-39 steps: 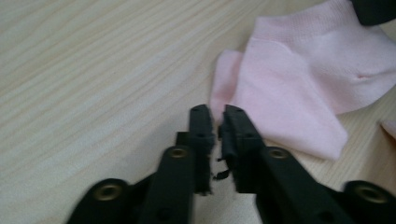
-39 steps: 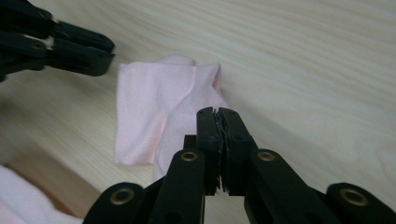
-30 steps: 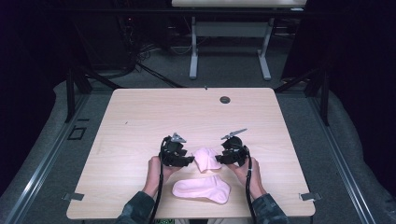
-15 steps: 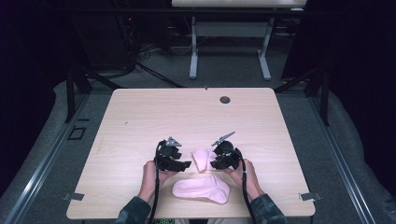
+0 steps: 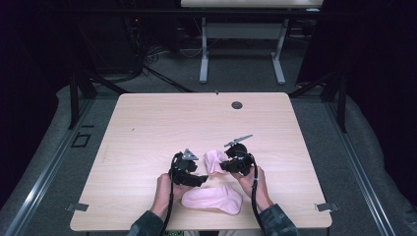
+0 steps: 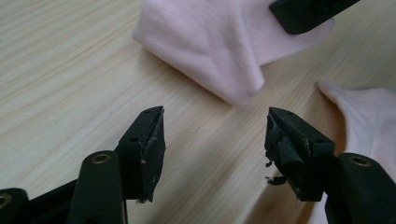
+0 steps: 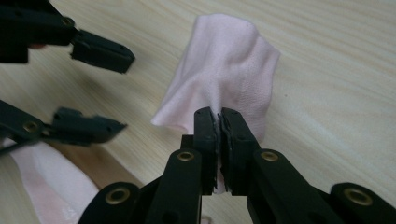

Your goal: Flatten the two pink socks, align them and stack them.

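A small pink sock (image 5: 213, 161) lies bunched up on the wooden table (image 5: 147, 128). My right gripper (image 5: 222, 166) is shut on its near edge. In the right gripper view the jaws (image 7: 218, 119) have just been closing and now pinch the fabric (image 7: 229, 60). My left gripper (image 5: 200, 175) sits just left of the sock. Its jaws (image 6: 215, 130) have just been opening and stand open over bare wood, short of the sock's fold (image 6: 219, 60). A second pink sock (image 5: 212, 199) lies flat near the front edge between the person's hands.
A dark round grommet (image 5: 237, 104) sits in the table's far side. Bare wood spreads to the left, right and back of the socks. Beyond the table stand the white legs of another table (image 5: 202, 54).
Both hands have stayed almost in place beside the small sock. The left gripper has drawn slightly back from it, and the sock now looks more bunched against the right gripper.
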Action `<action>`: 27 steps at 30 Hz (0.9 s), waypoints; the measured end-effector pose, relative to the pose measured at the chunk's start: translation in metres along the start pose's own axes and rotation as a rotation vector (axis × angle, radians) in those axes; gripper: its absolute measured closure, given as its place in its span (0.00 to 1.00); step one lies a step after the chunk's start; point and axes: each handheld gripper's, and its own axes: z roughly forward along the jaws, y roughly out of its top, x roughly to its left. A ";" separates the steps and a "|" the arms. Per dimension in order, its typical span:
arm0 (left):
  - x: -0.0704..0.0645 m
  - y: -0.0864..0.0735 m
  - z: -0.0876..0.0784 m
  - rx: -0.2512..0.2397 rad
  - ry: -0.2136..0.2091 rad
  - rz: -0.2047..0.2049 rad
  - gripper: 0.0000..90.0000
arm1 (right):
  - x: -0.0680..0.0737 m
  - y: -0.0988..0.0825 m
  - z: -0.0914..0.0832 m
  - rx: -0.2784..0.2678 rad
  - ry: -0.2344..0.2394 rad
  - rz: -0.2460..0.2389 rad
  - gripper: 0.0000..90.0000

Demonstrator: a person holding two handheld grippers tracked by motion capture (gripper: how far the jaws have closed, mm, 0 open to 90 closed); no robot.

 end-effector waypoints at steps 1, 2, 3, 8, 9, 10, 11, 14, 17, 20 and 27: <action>-0.004 0.002 0.004 0.002 0.002 0.014 0.41 | 0.003 0.002 -0.004 -0.019 0.002 0.003 0.94; -0.005 0.003 0.006 0.011 0.006 0.018 0.40 | 0.004 0.003 -0.005 -0.020 0.004 -0.004 0.94; -0.006 0.004 0.008 0.016 0.012 0.017 0.40 | 0.005 0.004 -0.007 -0.023 0.003 -0.007 0.94; -0.006 0.007 0.013 0.000 0.058 0.012 0.65 | 0.008 0.007 -0.012 -0.040 0.015 -0.007 0.94; -0.005 0.008 0.015 -0.010 0.086 0.010 0.65 | 0.009 0.007 -0.013 -0.047 0.022 -0.006 0.94; -0.003 0.008 0.015 -0.024 0.092 0.013 0.79 | 0.011 0.008 -0.016 -0.047 0.025 -0.013 0.94; -0.003 0.008 0.015 -0.024 0.092 0.013 0.83 | 0.011 0.008 -0.016 -0.047 0.025 -0.013 0.94; -0.002 0.009 0.014 -0.046 0.106 0.023 0.95 | 0.012 0.008 -0.017 -0.058 0.028 -0.019 0.94; -0.001 0.009 0.011 -0.050 0.117 0.036 0.99 | 0.011 0.008 -0.018 -0.065 0.028 -0.017 0.94; 0.000 0.011 0.003 -0.055 0.140 0.045 0.99 | 0.011 0.009 -0.019 -0.065 0.025 -0.020 0.94; -0.011 0.020 -0.031 -0.037 0.279 0.146 0.99 | 0.014 0.009 -0.022 -0.080 0.018 -0.046 0.94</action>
